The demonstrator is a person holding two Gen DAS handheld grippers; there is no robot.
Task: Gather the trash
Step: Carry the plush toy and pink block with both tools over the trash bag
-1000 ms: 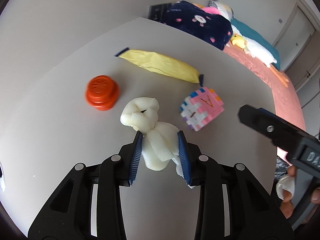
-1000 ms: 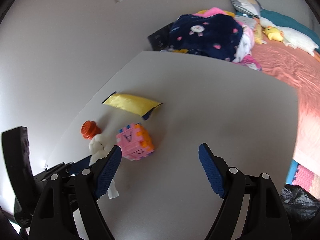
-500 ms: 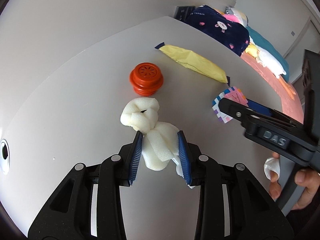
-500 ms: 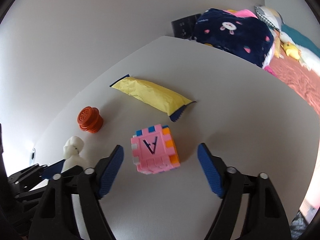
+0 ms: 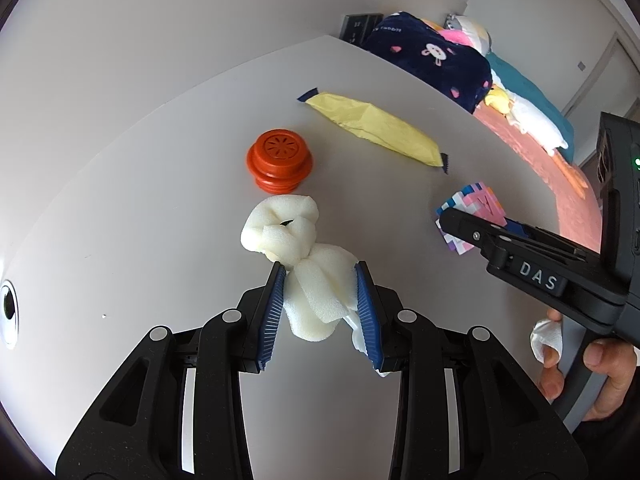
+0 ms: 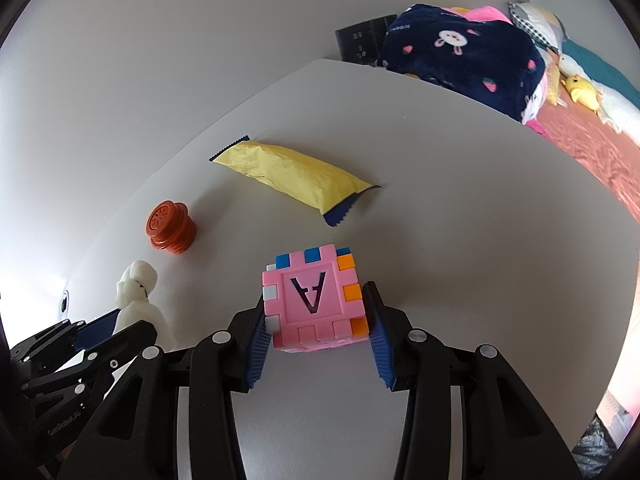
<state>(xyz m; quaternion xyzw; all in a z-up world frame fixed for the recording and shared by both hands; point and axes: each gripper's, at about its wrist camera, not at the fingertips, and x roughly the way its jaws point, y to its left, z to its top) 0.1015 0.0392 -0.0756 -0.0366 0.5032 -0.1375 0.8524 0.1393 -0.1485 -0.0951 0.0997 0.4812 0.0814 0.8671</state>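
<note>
My left gripper (image 5: 320, 300) is shut on a knotted piece of white foam (image 5: 304, 264), which also shows in the right wrist view (image 6: 136, 296). My right gripper (image 6: 316, 332) has its blue pads against both sides of a pink puzzle cube marked "A" (image 6: 314, 300) that rests on the white table (image 6: 460, 240). The cube shows partly behind the right gripper in the left wrist view (image 5: 476, 208). A yellow snack wrapper (image 6: 292, 174) lies further back, also seen in the left wrist view (image 5: 376, 128). An orange round cap (image 5: 280, 160) sits left of it.
A dark blue blanket (image 6: 460, 48) and soft toys lie on a bed (image 6: 600, 148) beyond the table's far edge. A black socket panel (image 6: 358, 44) is on the wall. A round hole (image 5: 8, 312) is at the table's left edge. A black bag (image 6: 600, 448) shows at lower right.
My right gripper has moved forward and left to the pink cube and its jaws have narrowed onto it. My left gripper has kept hold of the foam and turned slightly.
</note>
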